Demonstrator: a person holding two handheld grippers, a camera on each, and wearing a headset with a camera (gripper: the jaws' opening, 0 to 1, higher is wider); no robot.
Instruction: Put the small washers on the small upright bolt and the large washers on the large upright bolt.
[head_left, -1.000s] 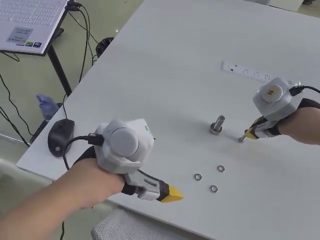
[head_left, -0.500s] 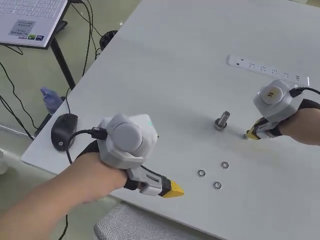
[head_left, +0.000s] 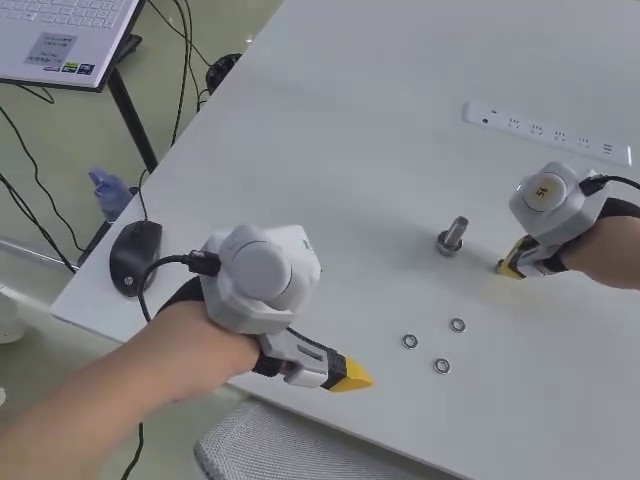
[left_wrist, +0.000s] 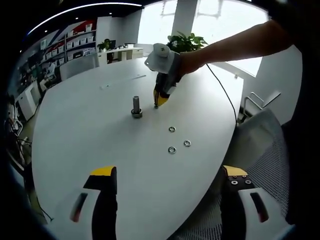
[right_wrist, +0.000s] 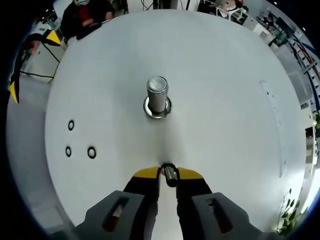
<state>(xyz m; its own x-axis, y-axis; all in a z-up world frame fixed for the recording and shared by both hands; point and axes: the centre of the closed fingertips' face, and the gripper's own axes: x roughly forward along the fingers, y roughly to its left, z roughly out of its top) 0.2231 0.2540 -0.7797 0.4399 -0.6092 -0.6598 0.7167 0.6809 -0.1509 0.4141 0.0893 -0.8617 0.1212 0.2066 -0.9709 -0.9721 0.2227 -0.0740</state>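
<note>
3 silver ring washers (head_left: 436, 366) flat; stubby small bolt (right_wrist: 169, 174) in right claw (right_wrist: 168, 172)

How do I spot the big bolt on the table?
On the white table, look just beside the tip of the right gripper. The large bolt stands upright there, alone. It is a tall shiny post, unlike the three flat washers lying nearer the person, and thicker than the small bolt in that gripper's jaws.

The small bolt (right_wrist: 169, 171) is mostly hidden between the jaws of the right hand-held gripper (right_wrist: 168, 176) — only its top shows. The washers (head_left: 410, 341) are too small to size; the laptop (head_left: 60, 40) is cut off far left.
</note>
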